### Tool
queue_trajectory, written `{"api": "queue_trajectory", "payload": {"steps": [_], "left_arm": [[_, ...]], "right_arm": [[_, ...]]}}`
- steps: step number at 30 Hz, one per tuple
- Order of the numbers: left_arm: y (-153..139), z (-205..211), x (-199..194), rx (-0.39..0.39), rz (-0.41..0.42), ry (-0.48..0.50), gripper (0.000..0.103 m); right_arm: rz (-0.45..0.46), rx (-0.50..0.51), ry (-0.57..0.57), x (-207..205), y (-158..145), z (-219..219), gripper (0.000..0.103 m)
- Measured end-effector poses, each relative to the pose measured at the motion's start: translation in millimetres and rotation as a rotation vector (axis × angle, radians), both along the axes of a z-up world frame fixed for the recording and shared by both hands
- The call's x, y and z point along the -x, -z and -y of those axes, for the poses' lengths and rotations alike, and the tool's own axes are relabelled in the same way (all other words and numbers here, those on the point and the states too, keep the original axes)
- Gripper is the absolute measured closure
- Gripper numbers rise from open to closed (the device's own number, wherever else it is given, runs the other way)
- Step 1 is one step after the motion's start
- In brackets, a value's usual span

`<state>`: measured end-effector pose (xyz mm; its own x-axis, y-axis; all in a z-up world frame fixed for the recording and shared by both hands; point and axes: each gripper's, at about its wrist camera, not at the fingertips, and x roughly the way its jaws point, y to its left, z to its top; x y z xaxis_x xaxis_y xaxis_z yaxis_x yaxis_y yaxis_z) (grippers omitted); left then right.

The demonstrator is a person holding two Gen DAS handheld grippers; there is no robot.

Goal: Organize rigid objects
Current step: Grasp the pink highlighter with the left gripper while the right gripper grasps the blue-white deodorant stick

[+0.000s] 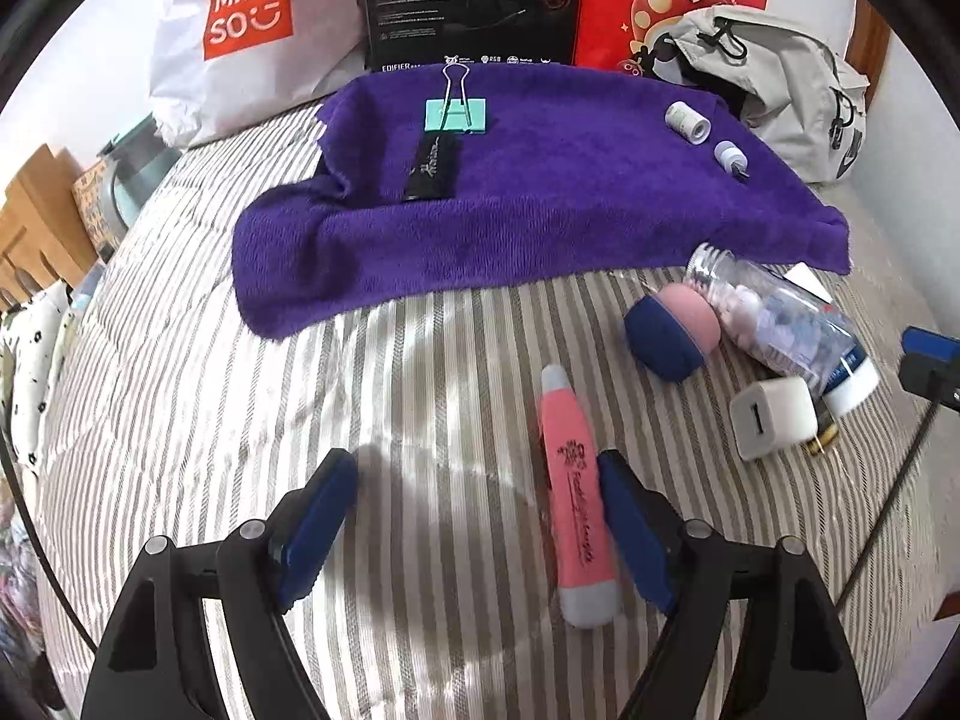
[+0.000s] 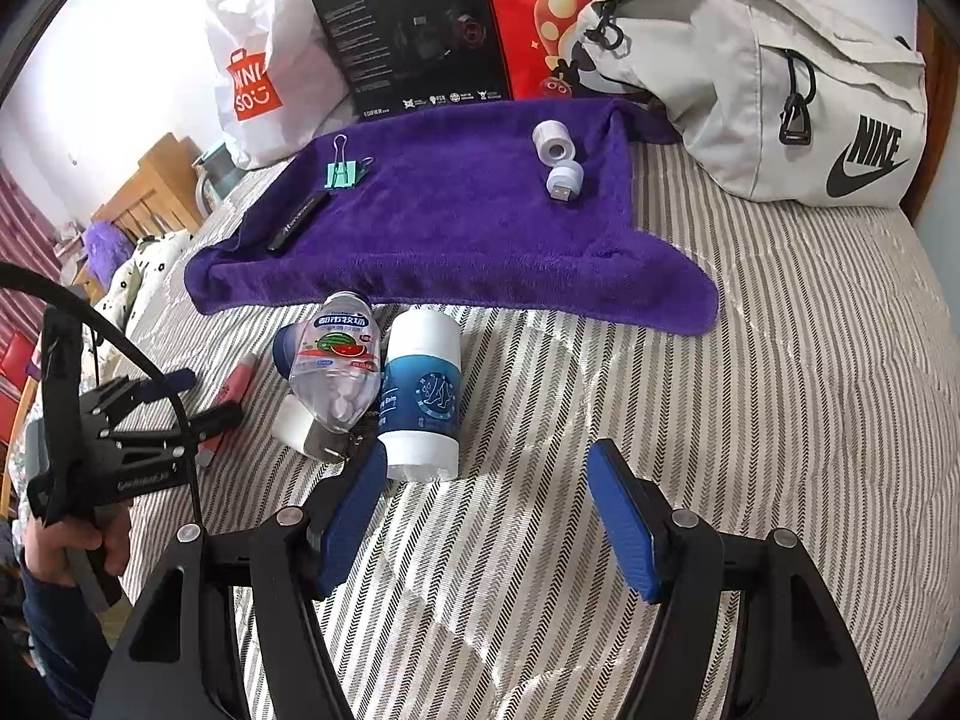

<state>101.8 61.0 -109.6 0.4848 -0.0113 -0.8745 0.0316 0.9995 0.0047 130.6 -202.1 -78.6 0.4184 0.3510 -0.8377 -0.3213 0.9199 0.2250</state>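
Left claw (image 1: 477, 531): spread wide, holding nothing. Its right finger (image 1: 630, 531) lies just beside the pink pen-shaped item (image 1: 573, 498), which rests flat on the striped bed cover (image 1: 240, 450); contact cannot be confirmed.

Right claw (image 2: 486, 510): also spread wide and empty, low over the bed cover. Its left finger (image 2: 354, 516) sits just beside the base of the blue-and-white stick container (image 2: 423, 396).

Beyond the pen lie a white charger plug (image 1: 771, 417), a clear bottle of tablets (image 1: 774, 318) and a navy-and-pink rounded item (image 1: 669, 333), grouped close together.

Farther out, the purple towel (image 1: 540, 192) carries a teal binder clip (image 1: 456, 114), a black flat bar (image 1: 429, 171), a white tape roll (image 1: 687, 123) and a small white USB piece (image 1: 732, 159).

Behind the towel stand a white shopping bag (image 1: 240, 30), a black box (image 1: 474, 0) and a grey backpack (image 2: 780, 90).
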Motion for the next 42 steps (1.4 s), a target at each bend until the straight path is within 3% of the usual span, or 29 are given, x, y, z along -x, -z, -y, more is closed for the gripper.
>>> {"api": "queue_trajectory", "payload": {"steps": [4,5,6,7,9,17,19,21,26,29,39,42], "left_arm": [[1.0,13.1,5.2,-0.021,0.036,0.036,0.026],[0.4,15.4,5.8,-0.016,0.044,0.051,0.040],[-1.2,17.4,7.0,-0.004,0.058,0.066,0.063],[-2.5,18.2,7.8,-0.015,0.074,0.064,0.075],[-3.0,19.0,8.5,-0.014,0.075,0.073,0.083],[-3.7,21.2,9.0,-0.017,0.075,0.080,0.084],[-3.9,20.5,8.8,-0.015,0.074,0.082,0.084],[-3.9,20.4,8.3,-0.012,0.073,0.083,0.084],[-3.8,22.0,8.3,-0.013,0.072,0.078,0.084],[-3.5,22.5,9.0,-0.013,0.077,0.080,0.084],[-5.0,16.1,12.4,-0.009,0.066,0.092,0.084],[-4.7,19.3,12.2,-0.026,0.071,0.084,0.084]], "right_arm": [[0.001,-0.007,-0.009,-0.6,1.4,-3.9,0.034],[0.004,-0.009,-0.011,-0.3,1.1,-4.5,0.034],[0.008,-0.010,-0.014,0.2,0.8,-4.9,0.034],[0.015,-0.011,-0.015,0.7,0.6,-5.2,0.034],[0.018,-0.023,-0.010,-1.9,2.0,-6.1,0.034],[0.018,0.054,-0.083,-14.0,17.3,-37.6,0.035],[0.020,0.093,-0.076,-17.7,22.8,-42.4,0.046],[0.014,0.062,-0.069,-19.7,24.4,-41.6,0.060],[0.012,0.090,-0.081,-29.1,31.7,-52.0,0.060],[0.034,0.103,-0.080,-33.9,32.0,-54.6,0.067],[-0.034,0.180,-0.092,3.9,28.8,-13.1,0.066],[-0.029,0.192,-0.064,3.4,29.8,-8.2,0.054]]}}
